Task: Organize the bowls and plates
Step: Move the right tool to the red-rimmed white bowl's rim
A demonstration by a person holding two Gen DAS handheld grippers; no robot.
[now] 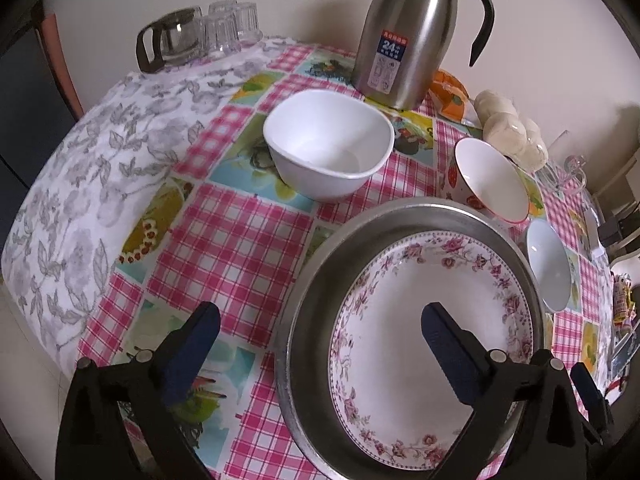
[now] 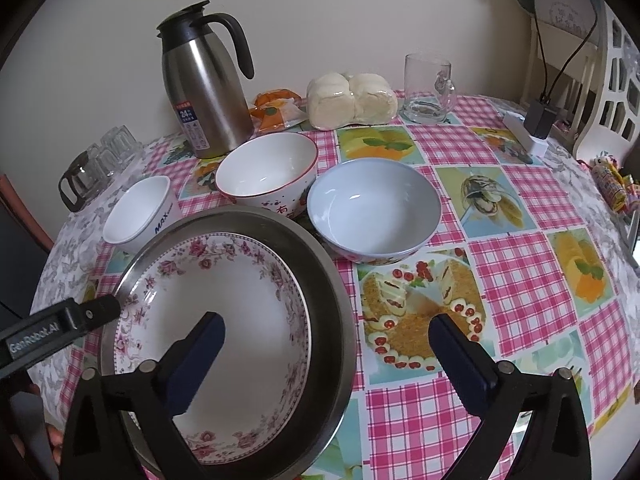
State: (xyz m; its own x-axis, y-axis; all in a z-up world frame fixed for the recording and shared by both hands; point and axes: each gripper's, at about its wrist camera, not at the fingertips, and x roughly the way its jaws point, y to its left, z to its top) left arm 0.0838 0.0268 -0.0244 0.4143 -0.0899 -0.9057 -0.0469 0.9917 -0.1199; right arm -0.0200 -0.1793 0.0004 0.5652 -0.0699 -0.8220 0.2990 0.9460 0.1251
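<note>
Nearest, the left gripper [image 1: 320, 340] stands released, its blue-padded fingers wide apart; the right-hand finger hangs over the floral plate [image 1: 432, 340] while the other is over the tablecloth [image 1: 240, 232], and neither is seen to touch anything. The right gripper [image 2: 326, 340] is likewise spread and grasping nothing, straddling the right wall of the metal pan [image 2: 332, 300]. Both grippers' bodies are cut off by the bottom of the frame.

The plate, glossy white with a pink rose border, lies flat inside the round, dull steel pan; the pan's near edge is hidden behind the gripper bodies.

At twelve o'clock from the pan sits the red-rimmed bowl [image 2: 268, 172], its printed outer wall partly hidden by the pan's rim. At ten o'clock is a squarish white bowl [image 2: 138, 212], lettered "MAX". At two o'clock is the pale blue bowl [image 2: 374, 208], smooth and round. All three stand upright and empty.

Farther back rises a brushed-steel thermos jug [image 2: 204, 84] with a black handle; its small label text is unreadable. Beside it lie wrapped white buns [image 2: 352, 98] and an orange packet [image 2: 276, 108], half hidden. A clear glass mug [image 2: 428, 88] stands at one o'clock, blurred glassware [image 2: 100, 160] at far ten.
</note>
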